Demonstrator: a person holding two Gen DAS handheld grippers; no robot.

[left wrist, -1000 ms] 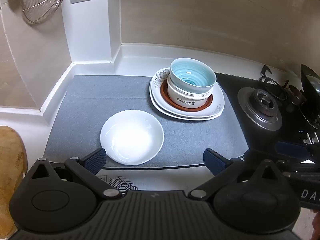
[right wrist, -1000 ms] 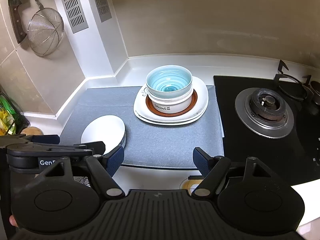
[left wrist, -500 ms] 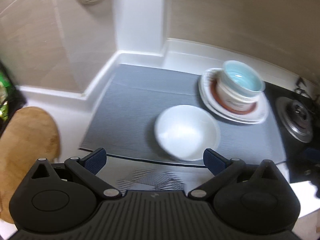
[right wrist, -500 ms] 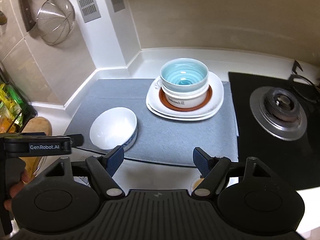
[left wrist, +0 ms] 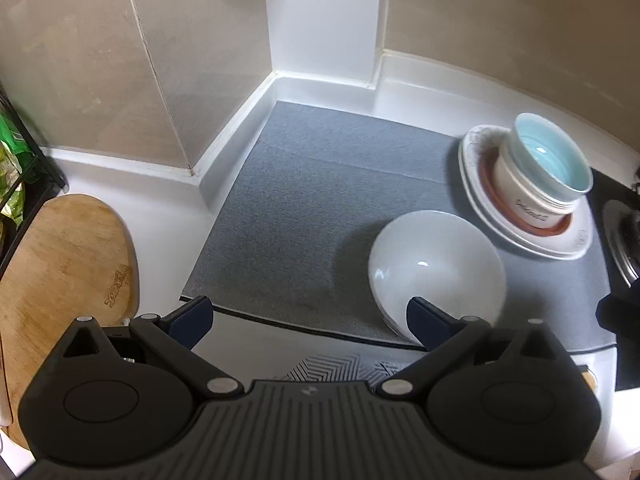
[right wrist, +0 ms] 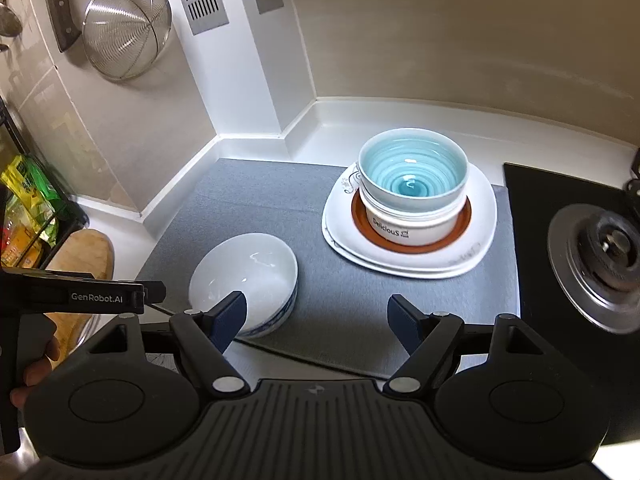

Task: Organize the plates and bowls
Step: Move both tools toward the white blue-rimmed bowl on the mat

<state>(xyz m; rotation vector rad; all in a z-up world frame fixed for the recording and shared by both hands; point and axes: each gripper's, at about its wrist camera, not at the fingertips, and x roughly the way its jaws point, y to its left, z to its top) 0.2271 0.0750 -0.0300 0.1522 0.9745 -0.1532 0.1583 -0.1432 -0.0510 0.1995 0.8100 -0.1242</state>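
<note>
- The white bowl (right wrist: 244, 276) is partly hidden behind a blue pad in both views.
- The stacked plates (right wrist: 408, 258) are smeared at the near rim.
- The burner (left wrist: 624, 236) is cut off by the left view's edge.
- The lower bowl's lettering (left wrist: 532, 210) is too blurred to read in the left view.

Mat (right wrist: 352, 304) lies on worktop (right wrist: 400, 120), in the corner. Lone bowl (right wrist: 248, 268) sits at mat's near left edge. Behind and right of it, apart: stack of plates (right wrist: 480, 240) on the mat, two nested bowls (right wrist: 412, 200) on top. Gas burner (right wrist: 600, 252) right of mat. Cutting board (left wrist: 60, 272) left of mat, on the worktop. Strainer (right wrist: 124, 28) and cleaver (right wrist: 58, 4) hang on left wall.
</note>
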